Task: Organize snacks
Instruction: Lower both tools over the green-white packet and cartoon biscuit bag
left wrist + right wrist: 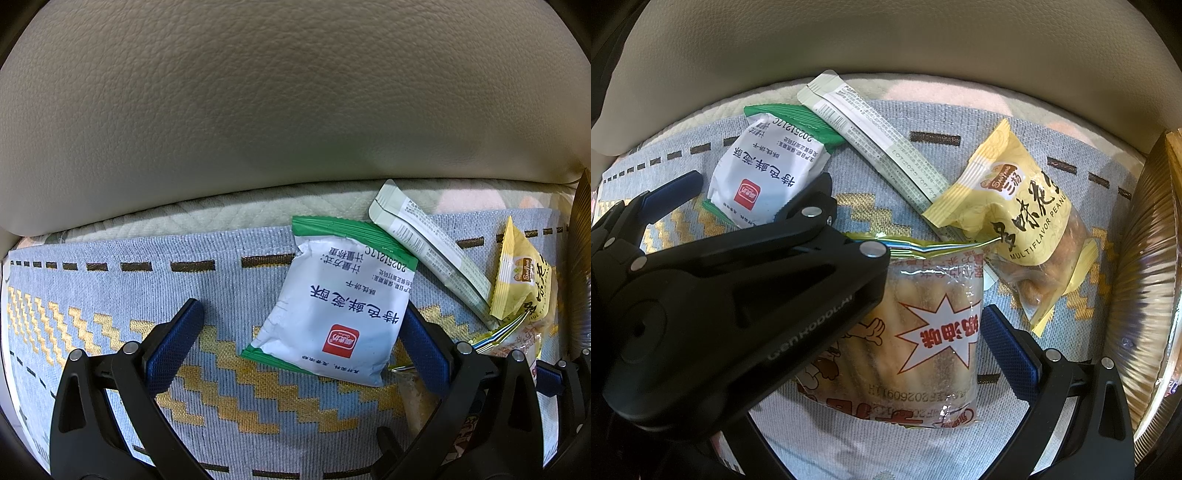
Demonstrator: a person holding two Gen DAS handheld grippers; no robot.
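The white-and-green packet [332,306] lies on the patterned cloth [110,288] toward its far edge, between the parted fingers of the left gripper [301,325], its right side at the right finger; its long axis runs roughly along them. The long pale stick pack [882,151] and the yellow peanut bag [1023,218] lie to its right. The clear biscuit bag [923,350] sits before the right gripper, whose left finger is hidden behind the left gripper's body, so its spread cannot be told. A ribbed golden rim [1145,258] is cut off at right

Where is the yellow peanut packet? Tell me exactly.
In the right wrist view the yellow peanut packet lies right of centre on the woven cloth, overlapping the long green sachet.
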